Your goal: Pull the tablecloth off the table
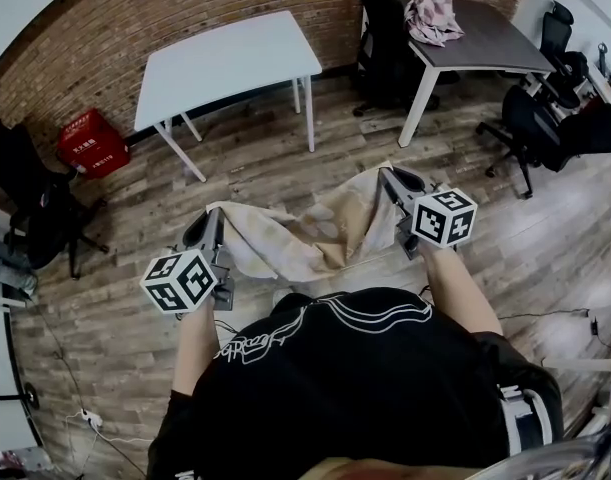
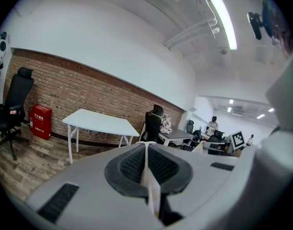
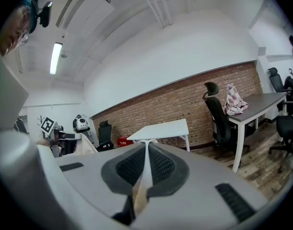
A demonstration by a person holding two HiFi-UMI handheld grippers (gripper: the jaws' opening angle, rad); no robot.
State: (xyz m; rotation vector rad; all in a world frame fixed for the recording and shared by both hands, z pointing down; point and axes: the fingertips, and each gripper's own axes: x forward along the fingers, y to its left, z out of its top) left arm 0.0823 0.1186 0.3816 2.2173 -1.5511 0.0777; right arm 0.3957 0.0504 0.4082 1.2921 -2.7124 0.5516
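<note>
The cloth (image 1: 305, 230) is off the table (image 1: 230, 58) and hangs well to the near side of it, slung between the two grippers just in front of the person. The tabletop is bare. The left gripper (image 1: 210, 223) is clamped on one end of the cloth and the right gripper (image 1: 390, 178) on the other, each pinching only a thin edge between its pads. That narrow bite looks like the weak point. A tug or twist could slide the fabric out of one pair of jaws, dropping that end to the floor (image 1: 285, 158) short of the table. The slack middle sags, so lowering the hands could drag it.
</note>
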